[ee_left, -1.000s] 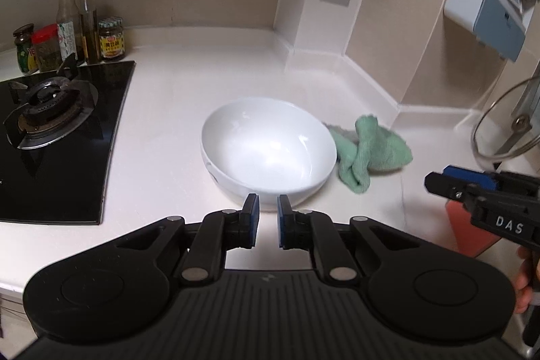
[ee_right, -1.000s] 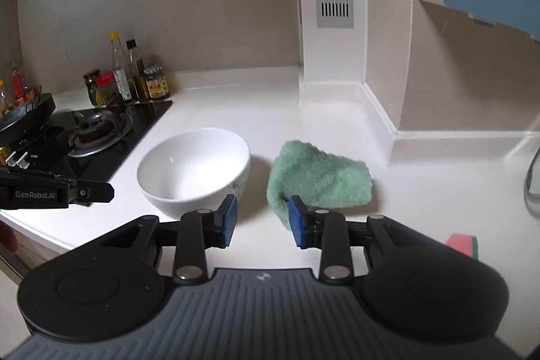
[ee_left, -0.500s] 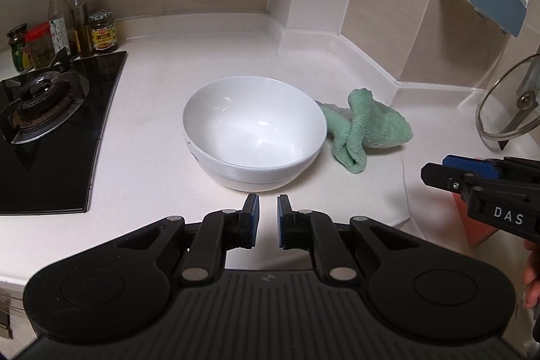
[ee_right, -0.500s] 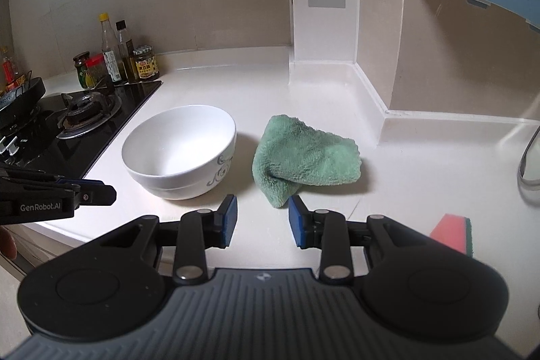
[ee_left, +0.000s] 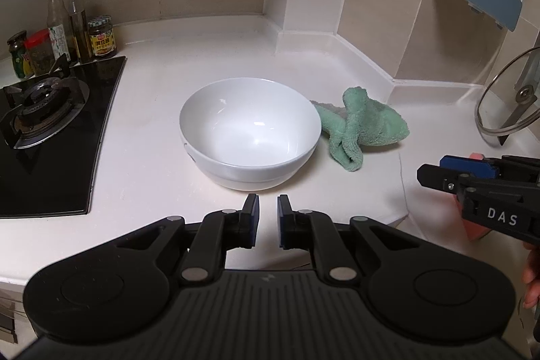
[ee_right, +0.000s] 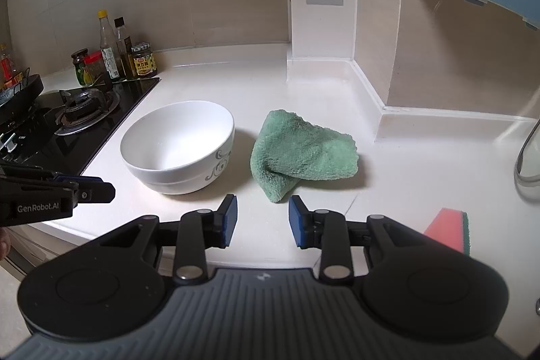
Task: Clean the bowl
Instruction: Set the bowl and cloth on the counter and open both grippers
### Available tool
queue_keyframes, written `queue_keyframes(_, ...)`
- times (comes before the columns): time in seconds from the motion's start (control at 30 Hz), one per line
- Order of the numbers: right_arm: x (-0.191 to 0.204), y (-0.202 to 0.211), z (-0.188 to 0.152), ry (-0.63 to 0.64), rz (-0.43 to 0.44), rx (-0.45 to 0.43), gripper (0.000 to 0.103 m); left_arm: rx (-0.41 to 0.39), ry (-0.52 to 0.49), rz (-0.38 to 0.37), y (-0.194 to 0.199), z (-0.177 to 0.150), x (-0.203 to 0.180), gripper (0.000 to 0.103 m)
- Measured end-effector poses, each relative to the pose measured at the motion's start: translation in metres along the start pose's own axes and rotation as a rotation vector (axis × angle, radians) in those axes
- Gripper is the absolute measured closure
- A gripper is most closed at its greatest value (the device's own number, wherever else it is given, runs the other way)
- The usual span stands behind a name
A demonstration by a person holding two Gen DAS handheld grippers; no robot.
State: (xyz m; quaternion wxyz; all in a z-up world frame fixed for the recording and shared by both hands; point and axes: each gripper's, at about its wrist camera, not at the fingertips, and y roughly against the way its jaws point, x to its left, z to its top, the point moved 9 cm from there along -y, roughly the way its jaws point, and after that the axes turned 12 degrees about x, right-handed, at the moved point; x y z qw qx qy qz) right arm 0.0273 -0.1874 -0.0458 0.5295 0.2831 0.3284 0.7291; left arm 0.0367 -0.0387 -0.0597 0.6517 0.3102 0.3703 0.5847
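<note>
A white bowl [ee_left: 249,132] [ee_right: 178,145] stands upright and looks empty on the white counter, with a grey scroll pattern on its side. A crumpled green cloth [ee_left: 361,127] [ee_right: 302,154] lies just to its right, apart from it. My left gripper [ee_left: 268,215] hangs short of the bowl's near rim, its jaws a narrow gap apart with nothing between them. My right gripper [ee_right: 262,215] hovers in front of the cloth's near corner, jaws open and holding nothing. Each gripper also shows from the side in the other's view: the right gripper [ee_left: 438,172] and the left gripper [ee_right: 101,189].
A black gas hob [ee_left: 44,123] [ee_right: 77,113] lies left of the bowl, with sauce bottles and jars [ee_left: 67,36] [ee_right: 114,56] behind it. A pink and green sponge [ee_right: 450,228] lies at the right. A glass pot lid [ee_left: 506,100] leans by the right wall.
In the left wrist view the bowl and cloth have slid up and away from the fingers as the left gripper drew back. The right gripper has barely moved. Neither jaw gap has changed.
</note>
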Motion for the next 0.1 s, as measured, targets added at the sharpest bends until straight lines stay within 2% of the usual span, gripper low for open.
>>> queue_keyframes(0.1,-0.0026,-0.0004,0.0,0.0,-0.005,0.002,0.074,-0.006,0.0,-0.009,0.001,0.0007,-0.0018,0.093)
